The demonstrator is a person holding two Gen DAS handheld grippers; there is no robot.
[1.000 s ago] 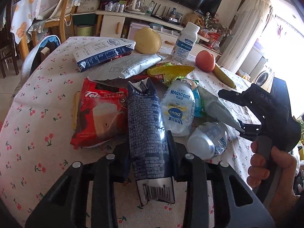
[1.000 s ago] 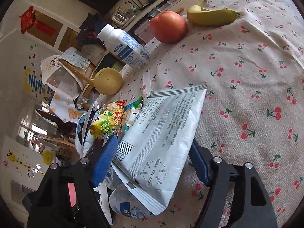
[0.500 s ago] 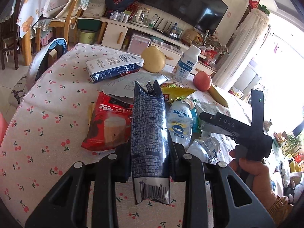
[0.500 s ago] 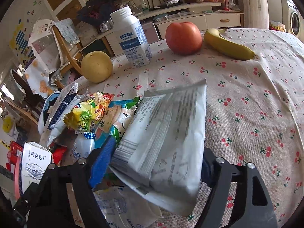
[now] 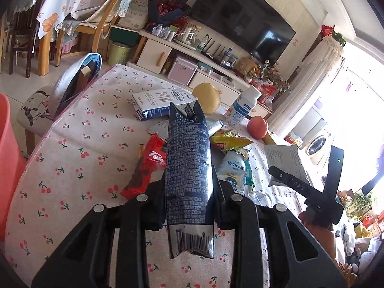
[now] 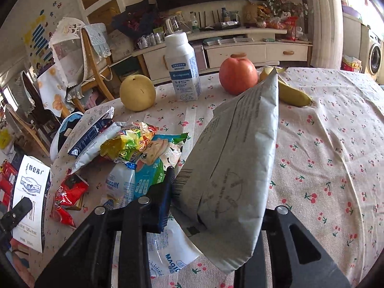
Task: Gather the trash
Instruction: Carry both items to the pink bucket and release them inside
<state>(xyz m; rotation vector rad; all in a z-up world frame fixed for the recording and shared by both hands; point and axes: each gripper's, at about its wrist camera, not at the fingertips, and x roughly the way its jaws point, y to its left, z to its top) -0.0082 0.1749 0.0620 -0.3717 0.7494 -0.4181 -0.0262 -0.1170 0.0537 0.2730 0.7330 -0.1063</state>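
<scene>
Currently left gripper (image 5: 189, 206) clamps dark-blue milk carton (image 5: 188, 168) low; right gripper (image 6: 211, 206) pinches grey pouch (image 6: 237, 165). Both likely light, crushable, slippery.

"MAGICDAY" on white pouch (image 5: 234, 171), also partly as "MAGIC" on pouch (image 6: 168, 252) under the right gripper. "Te..." in white on red packet (image 5: 146, 168). "DAS" on right gripper (image 5: 294, 184) arm. "120" and "250mL" on white carton (image 6: 30, 201), plus Chinese characters. Barcode on dark carton (image 5: 188, 180); its small print is unreadable. Grey bag (image 6: 232, 168) print too small.
</scene>
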